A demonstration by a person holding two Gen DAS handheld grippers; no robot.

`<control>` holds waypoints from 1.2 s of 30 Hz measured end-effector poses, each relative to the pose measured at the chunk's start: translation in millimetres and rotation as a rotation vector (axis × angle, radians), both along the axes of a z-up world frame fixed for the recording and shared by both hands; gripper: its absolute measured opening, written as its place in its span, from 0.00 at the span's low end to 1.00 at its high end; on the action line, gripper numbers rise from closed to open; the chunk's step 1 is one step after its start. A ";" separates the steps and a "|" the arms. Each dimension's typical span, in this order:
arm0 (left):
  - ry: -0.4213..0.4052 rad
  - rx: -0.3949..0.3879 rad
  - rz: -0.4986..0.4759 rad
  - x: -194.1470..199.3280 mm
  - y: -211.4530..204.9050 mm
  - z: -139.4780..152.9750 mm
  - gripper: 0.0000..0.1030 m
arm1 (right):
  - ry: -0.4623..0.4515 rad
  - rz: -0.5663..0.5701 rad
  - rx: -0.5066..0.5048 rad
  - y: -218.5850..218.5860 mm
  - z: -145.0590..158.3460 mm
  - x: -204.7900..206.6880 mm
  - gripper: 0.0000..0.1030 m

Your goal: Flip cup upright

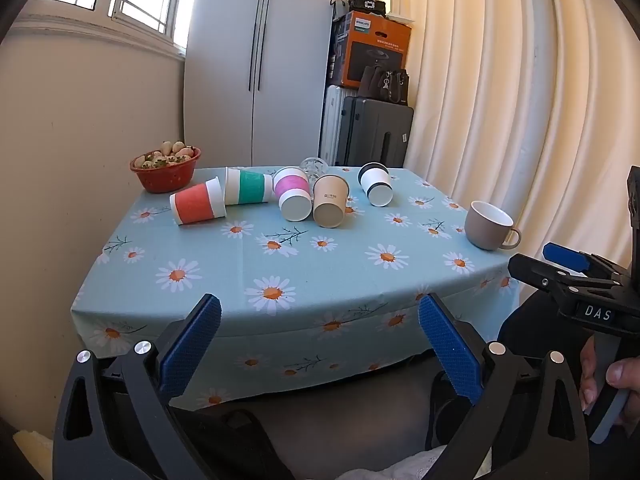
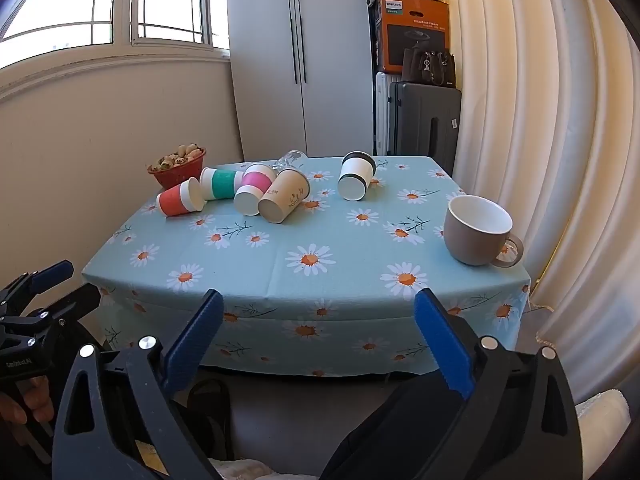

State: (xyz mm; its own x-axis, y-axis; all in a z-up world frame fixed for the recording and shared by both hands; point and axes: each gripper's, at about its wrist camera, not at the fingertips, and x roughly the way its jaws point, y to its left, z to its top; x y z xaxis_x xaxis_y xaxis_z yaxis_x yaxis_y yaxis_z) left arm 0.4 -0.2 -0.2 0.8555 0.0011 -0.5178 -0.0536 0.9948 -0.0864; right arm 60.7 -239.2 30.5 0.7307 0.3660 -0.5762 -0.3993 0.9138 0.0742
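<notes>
Left hand-held gripper [image 1: 320, 344] was spread wide, nothing held, short of the table [image 1: 304, 276] edge. Right hand-held gripper [image 2: 318, 340] same: wide apart, empty, off the near edge. Five paper cups lay on their sides at the far end: red cup [image 1: 196, 207], green cup [image 1: 248, 187], pink cup [image 1: 293, 194] and tan cup [image 1: 330, 201] bunched together, white cup with dark band [image 1: 375, 184] slightly apart to the right. A clear glass [image 1: 314, 167] lay behind the bunch. Grey mug [image 2: 478, 230] stood upright near the right edge. Red bowl [image 1: 165, 170] sat at the far-left corner.
</notes>
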 end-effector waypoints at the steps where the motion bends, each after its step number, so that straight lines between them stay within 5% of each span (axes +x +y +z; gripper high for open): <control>1: -0.001 0.000 0.001 -0.2 0.1 0.2 0.94 | 0.000 0.000 0.000 0.0 -0.2 0.0 0.92; 36: 0.003 -0.007 0.000 -0.8 -1.1 -0.9 0.94 | -0.005 0.002 -0.012 -0.5 -0.5 -0.6 0.92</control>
State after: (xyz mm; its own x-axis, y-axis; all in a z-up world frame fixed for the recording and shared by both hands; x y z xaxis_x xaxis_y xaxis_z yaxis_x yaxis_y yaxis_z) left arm -0.4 -1.3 -1.0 0.8541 -0.0021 -0.5200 -0.0542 0.9942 -0.0930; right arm 60.1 -239.6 30.0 0.7327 0.3605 -0.5773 -0.4014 0.9138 0.0611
